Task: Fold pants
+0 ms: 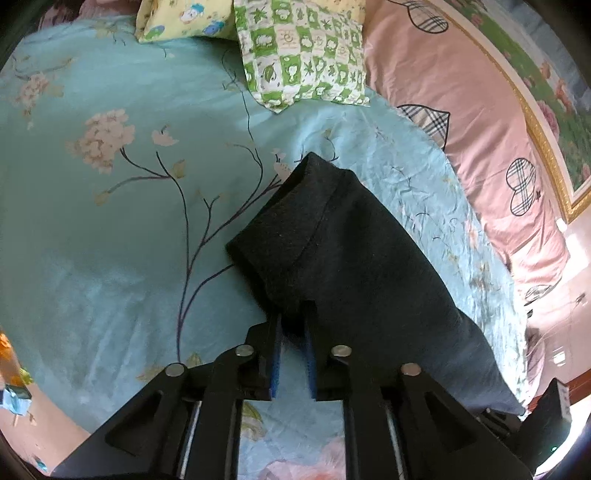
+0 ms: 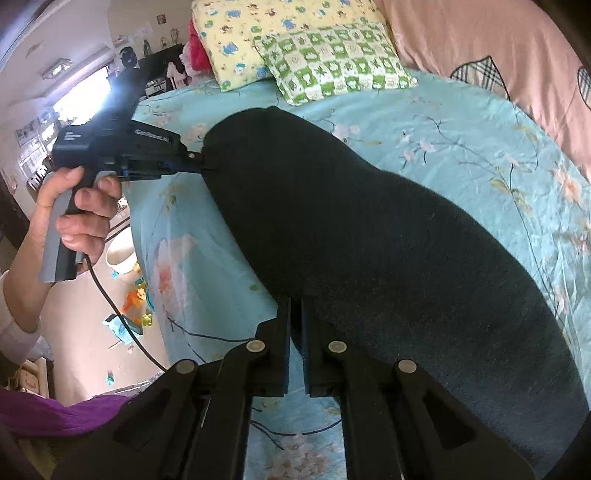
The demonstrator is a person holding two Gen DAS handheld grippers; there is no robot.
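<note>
- The left claw (image 1: 293, 321) is clenched on an edge of the dark pants (image 1: 340, 258), its blue-padded fingers (image 1: 276, 354) pinching a fold of cloth between them.
- The right claw (image 2: 295, 314) grips another edge of the same pants (image 2: 388, 251), its fingers nearly together with the cloth caught at their tips.
- White lettering runs along the body of the left claw (image 2: 201, 162) as seen from the right wrist, too blurred to read; a hand (image 2: 79, 210) holds its grey grip.
- The pants are dark charcoal, fuzzy knit, doubled over, with a seam line showing near the far end.
- They lie on the bed's teal floral sheet (image 1: 110, 221), long axis running from the claws toward the pillows.
- Beyond lie a green checked pillow (image 1: 303, 55), a yellow cartoon pillow (image 1: 177, 18) and a pink quilt (image 1: 461, 110).
</note>
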